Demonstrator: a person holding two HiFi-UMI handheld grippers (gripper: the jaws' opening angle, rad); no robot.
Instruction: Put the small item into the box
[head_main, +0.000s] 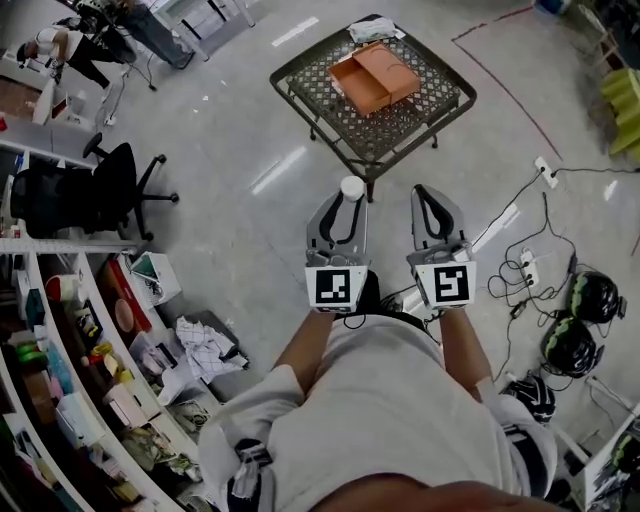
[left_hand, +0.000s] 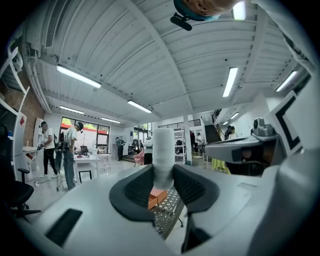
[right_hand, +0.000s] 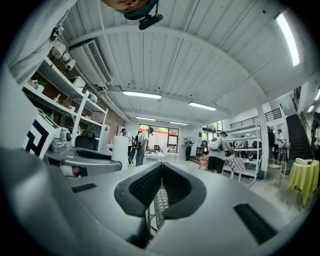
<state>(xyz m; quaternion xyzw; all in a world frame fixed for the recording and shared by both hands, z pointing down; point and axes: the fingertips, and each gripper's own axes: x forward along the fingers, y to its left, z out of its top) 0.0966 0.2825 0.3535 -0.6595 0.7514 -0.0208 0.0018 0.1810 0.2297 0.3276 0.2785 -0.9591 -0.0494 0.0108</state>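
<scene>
Here, white cylinder (left_hand: 163, 145) within left claw (left_hand: 163, 169).

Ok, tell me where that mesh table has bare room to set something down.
Bare mesh lies at the near corner of the table, between the orange box and the rim, and at its left corner. The far corner is crowded: the box and a white bundle sit there.

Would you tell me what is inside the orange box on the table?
Nothing shows inside the box: the head view gives only its bare orange bottom. Its walls may hide the edges of that bottom.
</scene>
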